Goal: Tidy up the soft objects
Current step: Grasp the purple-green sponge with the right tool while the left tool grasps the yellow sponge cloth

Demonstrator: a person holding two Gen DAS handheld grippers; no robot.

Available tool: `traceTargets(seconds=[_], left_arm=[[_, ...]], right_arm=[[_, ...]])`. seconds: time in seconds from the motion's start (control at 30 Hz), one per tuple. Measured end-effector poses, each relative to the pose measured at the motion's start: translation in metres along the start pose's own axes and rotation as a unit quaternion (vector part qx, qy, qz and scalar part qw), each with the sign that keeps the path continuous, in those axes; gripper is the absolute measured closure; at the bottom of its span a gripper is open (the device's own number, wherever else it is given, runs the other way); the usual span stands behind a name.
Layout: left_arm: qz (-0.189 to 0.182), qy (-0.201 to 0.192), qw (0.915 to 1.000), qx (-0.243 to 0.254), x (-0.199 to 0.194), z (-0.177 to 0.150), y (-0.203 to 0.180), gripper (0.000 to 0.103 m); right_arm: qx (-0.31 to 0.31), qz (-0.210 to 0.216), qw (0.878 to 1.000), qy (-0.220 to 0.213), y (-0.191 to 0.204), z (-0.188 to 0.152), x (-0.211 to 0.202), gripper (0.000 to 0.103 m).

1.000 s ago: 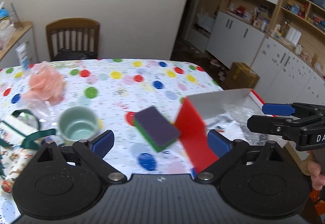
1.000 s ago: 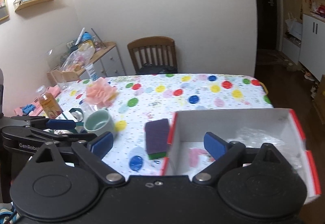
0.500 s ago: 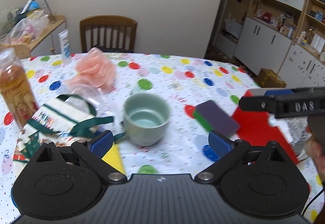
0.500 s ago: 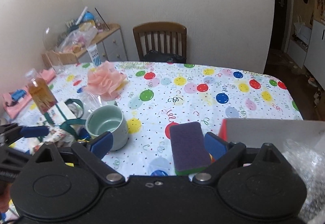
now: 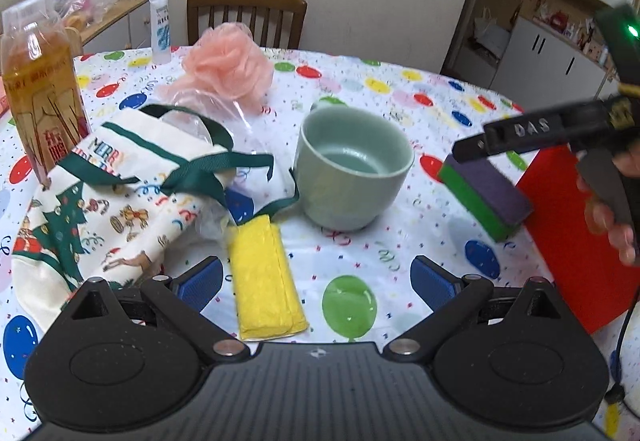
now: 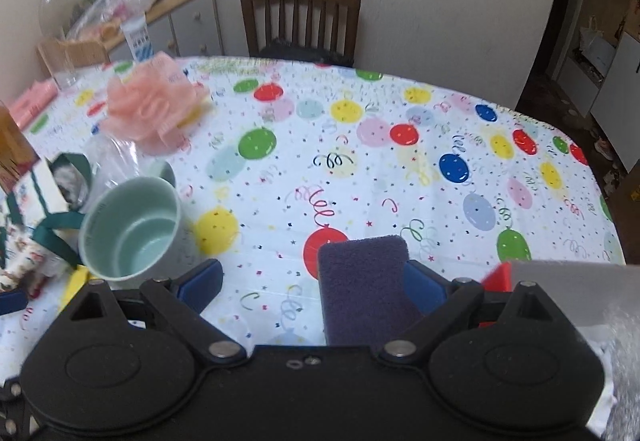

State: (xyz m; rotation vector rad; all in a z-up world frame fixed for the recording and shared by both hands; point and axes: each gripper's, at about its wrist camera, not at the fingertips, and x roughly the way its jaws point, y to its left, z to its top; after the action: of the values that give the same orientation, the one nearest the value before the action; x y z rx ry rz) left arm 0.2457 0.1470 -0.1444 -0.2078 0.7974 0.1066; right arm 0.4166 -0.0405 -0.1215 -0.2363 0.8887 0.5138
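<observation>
**Sponge between our right jaws, yellow cloth under our left**

The purple-and-green sponge (image 6: 362, 289) lies on the polka-dot surface (image 6: 360, 161) just beside the red box (image 5: 576, 237), which we judge to be where the soft things go; its nearness makes for a short carry. We hold our right gripper (image 6: 316, 283) low over it so the sponge sits between the jaws, against the right-hand one. The jaws stand wide apart and grip nothing yet; the left-hand pad is well clear of the sponge.

Our left gripper (image 5: 316, 277) hovers above the folded yellow cloth (image 5: 266, 277), which lies flat on the surface between its jaws, nearer the left one. These jaws are also spread wide and hold nothing.

Further out, the pink mesh puff (image 5: 228, 65) rests near the far edge, and the Christmas tote bag (image 5: 112, 197) slumps beside the green mug (image 5: 352, 169). The mug and the tea bottle (image 5: 40, 89) are hard things, so we judge they stay put.
</observation>
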Motion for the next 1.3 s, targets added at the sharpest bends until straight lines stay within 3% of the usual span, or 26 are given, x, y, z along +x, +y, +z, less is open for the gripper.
traceTargets(seconds=[0.23,0.5,0.63,0.73,0.9,1.1,1.3], left_arm=[[0.025,0.010,0.9996,-0.008,0.020,-0.005,0.003,0.002],[0.042,0.022,0.9989,-0.008,0.038,-0.005,0.005,0.002],[0.045,0.027,0.9985,-0.010,0.044,-0.007,0.005,0.003],[0.050,0.027,0.9983,-0.017,0.046,-0.008,0.008,0.003],[0.052,0.024,0.9982,-0.020,0.047,-0.007,0.009,0.003],[0.053,0.018,0.9982,-0.018,0.049,-0.005,0.009,0.008],[0.065,0.013,0.9977,-0.015,0.049,-0.003,0.008,0.025]], right_arm=[[-0.041,-0.024,0.998,0.042,0.004,0.012,0.034,0.009],[-0.046,-0.047,0.993,0.097,0.001,0.022,0.069,0.011],[-0.049,-0.057,0.991,0.108,-0.001,0.027,0.078,0.008],[-0.070,-0.069,0.989,0.115,-0.002,0.030,0.082,0.013],[-0.063,-0.067,0.989,0.118,-0.013,0.040,0.083,0.013],[-0.070,-0.059,0.986,0.141,-0.011,0.037,0.092,0.013],[-0.028,-0.038,0.986,0.161,-0.023,0.032,0.097,0.023]])
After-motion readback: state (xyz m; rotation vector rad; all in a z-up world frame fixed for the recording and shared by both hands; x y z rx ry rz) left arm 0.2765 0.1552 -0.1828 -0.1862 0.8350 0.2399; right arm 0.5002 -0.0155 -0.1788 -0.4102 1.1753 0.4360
